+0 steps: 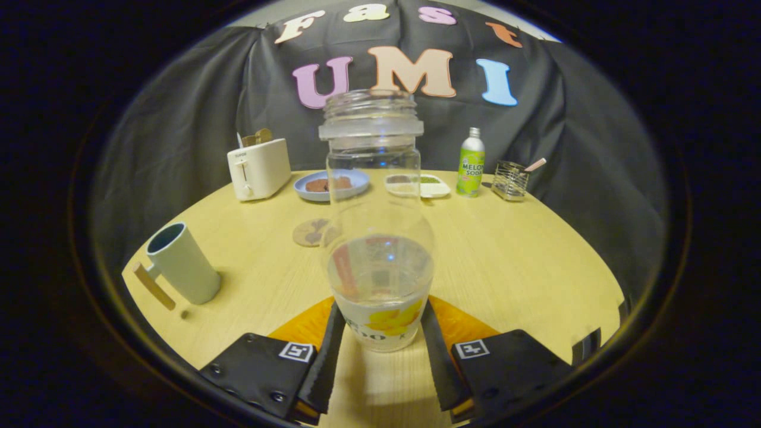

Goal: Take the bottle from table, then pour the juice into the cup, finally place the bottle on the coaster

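Observation:
A clear, uncapped bottle (379, 226) with a yellow flower on its label stands upright between my fingers, with a little liquid low inside it. My gripper (381, 324) is shut on its lower part, one black finger (330, 351) pressing on each side. Whether its base touches the table I cannot tell. A pale green cup (181, 264) with a wooden handle stands to the left of the fingers, apart from the bottle. A round patterned coaster (309, 232) lies flat beyond the bottle, slightly left, partly hidden behind the glass.
An orange mat (306, 326) lies under the bottle on the round wooden table (523, 267). Along the far edge stand a white toaster (258, 168), a blue plate (330, 184), a white plate (417, 185), a green soda bottle (471, 161) and a wire basket (510, 180).

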